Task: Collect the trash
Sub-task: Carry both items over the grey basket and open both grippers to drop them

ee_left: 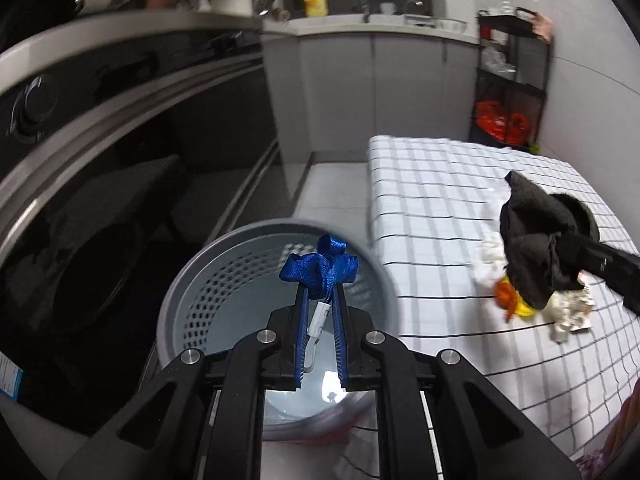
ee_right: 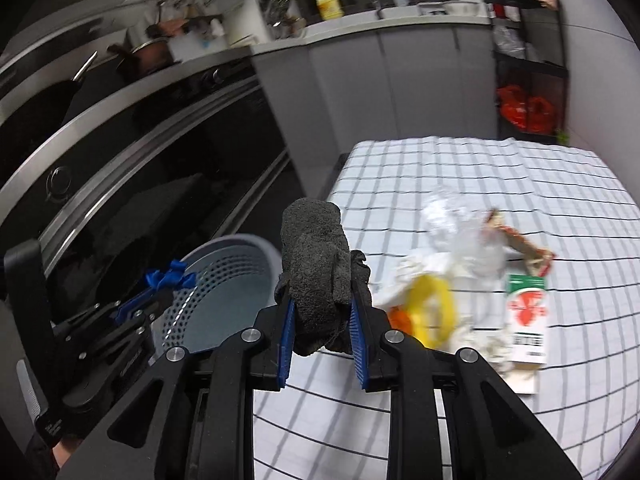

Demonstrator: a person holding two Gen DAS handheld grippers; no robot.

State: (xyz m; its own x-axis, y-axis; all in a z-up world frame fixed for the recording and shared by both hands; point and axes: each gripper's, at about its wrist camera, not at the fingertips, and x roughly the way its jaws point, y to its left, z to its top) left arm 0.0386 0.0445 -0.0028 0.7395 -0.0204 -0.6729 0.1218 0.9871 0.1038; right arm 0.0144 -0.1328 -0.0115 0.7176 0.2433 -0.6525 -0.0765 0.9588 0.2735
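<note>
Kitchen scene, two handheld grippers, each w/ trash.

Left gripper [ee_left: 320,292] is clamped on a crumpled blue ribbon [ee_left: 320,266]. The ribbon bunches above the fingertips, its bow-like loops spread side to side, while a white tag hangs down btwn the fingers, so its long axis runs roughly along the fingers. It is held over the open mouth of a round grey perforated bin [ee_left: 224,276], which stands on the floor just beside the table [ee_left: 440,168].

Right gripper [ee_right: 322,312] is clamped on a dark grey fuzzy cloth [ee_right: 316,256]. The cloth stands upright out of the jaws, long axis along the fingers, rounded end pointing away from the camera, lower end drooping btwn the pads. It is held above the table's near-left edge, close to the bin.

Table wears a white cloth w/ a thin black grid. On it, a blurred trash pile: white crumpled tissue [ee_right: 440,232], a yellow ring [ee_right: 430,308], an orange scrap [ee_right: 400,318], a red-and-white carton [ee_right: 526,316] lying flat.

Room: black oven front [ee_left: 120,184] w/ a round knob on the left, grey cabinets and a worktop w/ a yellow bottle [ee_left: 316,2] at the back, a black shelf rack [ee_left: 512,80] w/ red bags in the far right corner. Pale tiled floor.
</note>
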